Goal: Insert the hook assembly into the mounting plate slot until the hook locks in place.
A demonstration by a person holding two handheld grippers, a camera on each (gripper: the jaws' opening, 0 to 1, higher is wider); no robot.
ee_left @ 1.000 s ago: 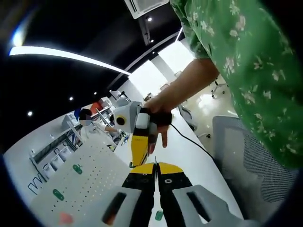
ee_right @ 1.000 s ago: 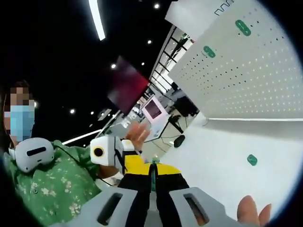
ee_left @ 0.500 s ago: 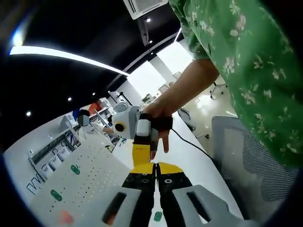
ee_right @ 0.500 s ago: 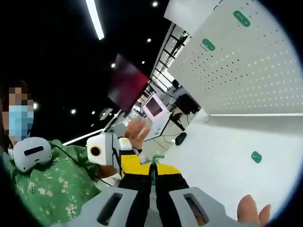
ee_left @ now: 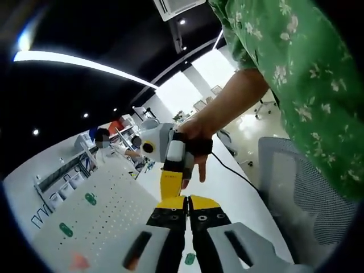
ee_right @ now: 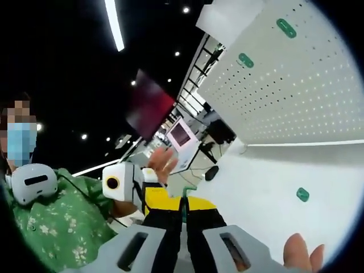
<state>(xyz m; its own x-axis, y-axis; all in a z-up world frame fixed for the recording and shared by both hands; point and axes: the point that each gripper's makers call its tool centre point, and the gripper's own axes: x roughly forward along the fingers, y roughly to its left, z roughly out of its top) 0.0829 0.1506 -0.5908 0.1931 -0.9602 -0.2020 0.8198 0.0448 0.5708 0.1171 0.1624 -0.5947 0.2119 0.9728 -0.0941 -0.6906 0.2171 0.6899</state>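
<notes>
Between my two claws, held nose to nose, both pinch one green hook (ee_right: 183, 207). My left claw (ee_left: 186, 205) view shows the pegboard (ee_left: 96, 219) at lower left; my right claw (ee_right: 183, 203) view shows it upper right, above bare white surface (ee_right: 267, 176) holding a loose green clip (ee_right: 302, 194).

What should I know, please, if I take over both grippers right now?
Right gripper: shut on a thin green hook piece, held in mid-air.
Left gripper: jaws shut, tips close against the right gripper's.
White pegboard plate: two green pieces already sit on it. A loose green piece lies on the table.
Done: hook appears picked up.
Left: carry it to the plate and push it into a slot until it locks.
</notes>
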